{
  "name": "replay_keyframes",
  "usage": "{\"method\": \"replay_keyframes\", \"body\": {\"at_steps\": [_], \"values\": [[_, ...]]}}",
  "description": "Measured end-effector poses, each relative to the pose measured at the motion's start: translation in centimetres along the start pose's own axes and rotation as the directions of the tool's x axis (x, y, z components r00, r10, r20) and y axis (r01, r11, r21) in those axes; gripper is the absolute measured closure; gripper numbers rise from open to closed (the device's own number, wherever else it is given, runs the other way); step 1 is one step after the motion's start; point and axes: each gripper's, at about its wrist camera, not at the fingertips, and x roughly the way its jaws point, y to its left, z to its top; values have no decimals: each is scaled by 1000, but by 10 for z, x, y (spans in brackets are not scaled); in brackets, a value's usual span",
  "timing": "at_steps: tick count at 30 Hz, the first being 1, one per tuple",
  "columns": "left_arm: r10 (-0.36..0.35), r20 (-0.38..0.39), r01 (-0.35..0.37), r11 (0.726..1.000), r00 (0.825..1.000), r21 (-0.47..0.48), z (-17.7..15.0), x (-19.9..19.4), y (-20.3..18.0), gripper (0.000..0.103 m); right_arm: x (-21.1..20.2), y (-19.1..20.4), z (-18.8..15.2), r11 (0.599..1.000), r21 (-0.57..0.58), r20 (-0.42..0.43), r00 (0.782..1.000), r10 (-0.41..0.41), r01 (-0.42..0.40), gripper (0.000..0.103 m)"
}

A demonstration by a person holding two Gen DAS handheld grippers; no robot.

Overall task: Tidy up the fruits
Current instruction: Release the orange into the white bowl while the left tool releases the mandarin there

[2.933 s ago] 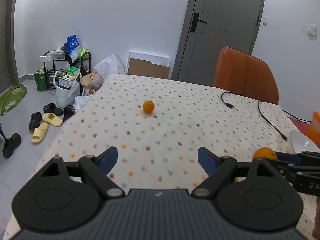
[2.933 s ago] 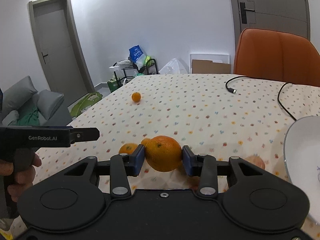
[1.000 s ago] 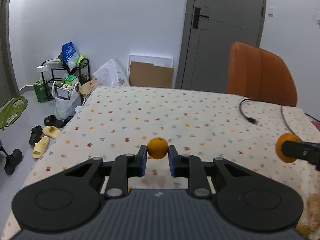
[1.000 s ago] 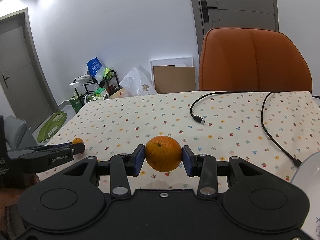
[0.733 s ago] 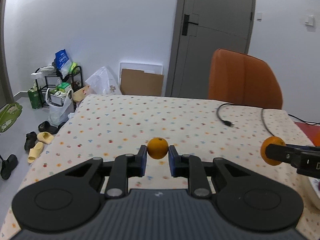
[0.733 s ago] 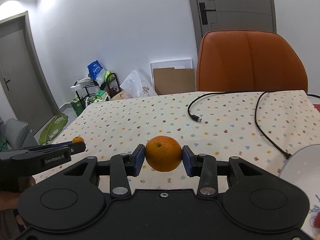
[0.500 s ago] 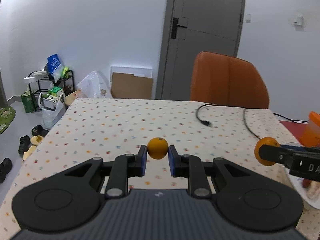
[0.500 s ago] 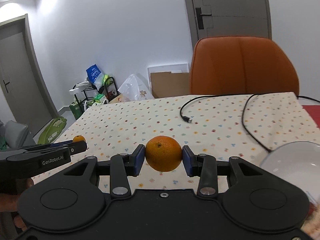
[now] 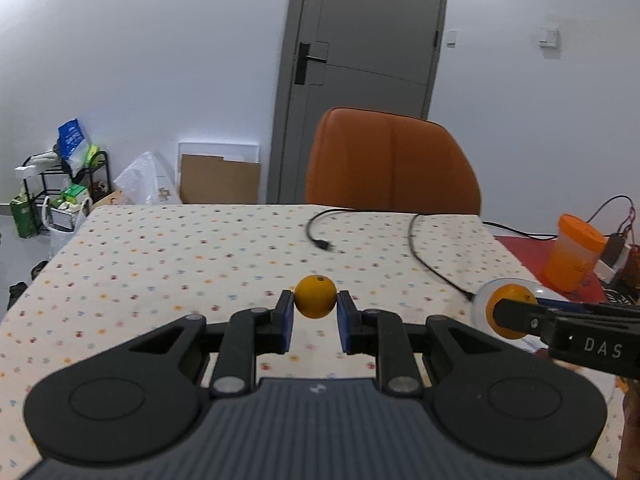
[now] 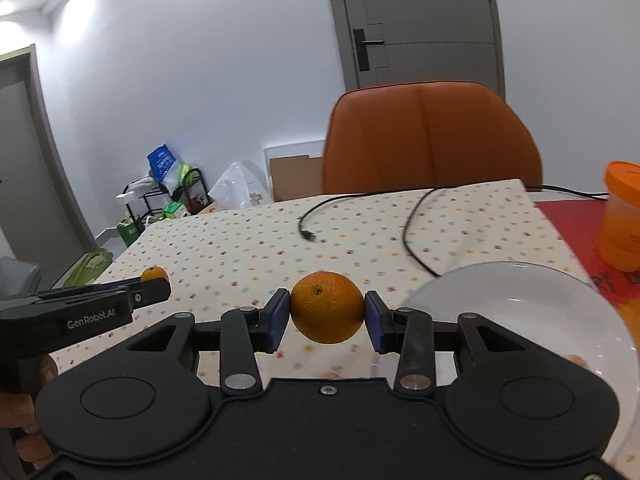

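My left gripper (image 9: 315,316) is shut on a small orange (image 9: 315,296) and holds it above the spotted tablecloth (image 9: 180,252). My right gripper (image 10: 326,320) is shut on a large orange (image 10: 326,307), held just left of a white plate (image 10: 532,312) at the table's right side. In the left wrist view the right gripper (image 9: 520,316) shows at the right with its orange (image 9: 510,308) in front of the plate (image 9: 482,300). In the right wrist view the left gripper (image 10: 152,286) shows at the left with the small orange (image 10: 154,273).
A black cable (image 9: 424,256) lies across the far half of the table. An orange chair (image 9: 392,160) stands behind it. An orange-lidded cup (image 10: 622,216) stands on a red mat (image 10: 576,220) at the right. A pale fruit (image 10: 580,360) lies in the plate.
Both grippers have swung to the right with their oranges held. The plate and the orange cup have come further into view; the right gripper is now beside the plate.
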Motion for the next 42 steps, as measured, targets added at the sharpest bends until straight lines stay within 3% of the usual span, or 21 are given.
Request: {"method": "replay_keyframes", "body": {"at_steps": [21,31,42], "values": [[-76,-27,78,996,997,53,-13,7,-78,82,-30,-75,-11,995,79,16,998,-62,61,64],[-156,-44,158,986,987,53,-23,13,-123,82,-32,-109,-20,988,105,10,994,-111,110,64],[-176,-86,182,982,981,59,-32,27,-145,82,-31,-133,-34,979,162,16,991,-129,125,61]]}}
